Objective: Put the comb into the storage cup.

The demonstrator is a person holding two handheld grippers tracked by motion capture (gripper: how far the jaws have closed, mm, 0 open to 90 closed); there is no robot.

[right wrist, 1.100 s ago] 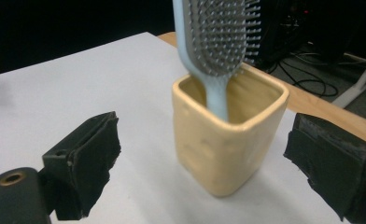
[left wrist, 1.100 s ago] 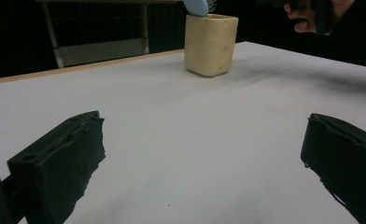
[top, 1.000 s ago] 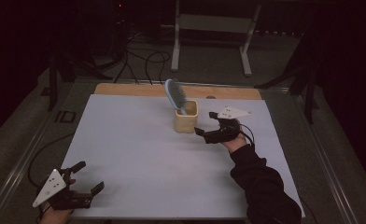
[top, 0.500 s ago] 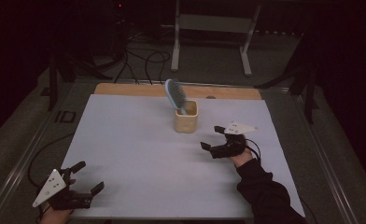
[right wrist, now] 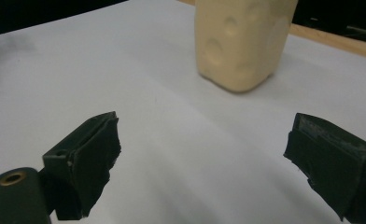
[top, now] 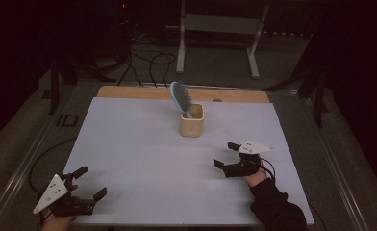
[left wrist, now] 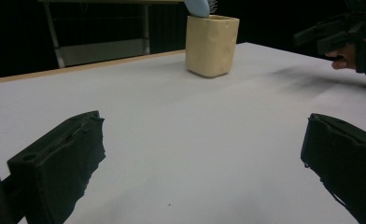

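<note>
A cream cup (top: 192, 120) stands upright on the white table (top: 138, 144), a little behind its middle. A light blue hairbrush (top: 179, 97) stands in it, head up, leaning left. My right gripper (top: 225, 155) hovers low at the front right, open and empty, pointing left toward the cup (right wrist: 242, 42). At the front left corner my left gripper (top: 91, 182) rests open, nothing between its jaws. In the left gripper view the cup (left wrist: 211, 44) sits far ahead and the brush's blue tip (left wrist: 197, 6) pokes out of it.
A wooden strip (top: 129, 92) runs along the table's far edge. Behind it on the dark floor lie cables (top: 148, 60) and a metal stand (top: 215, 29). Wide bare tabletop lies between both grippers and the cup.
My right gripper has drawn back from beside the cup toward the front right of the table. The left gripper and the cup with the brush have stayed put.
</note>
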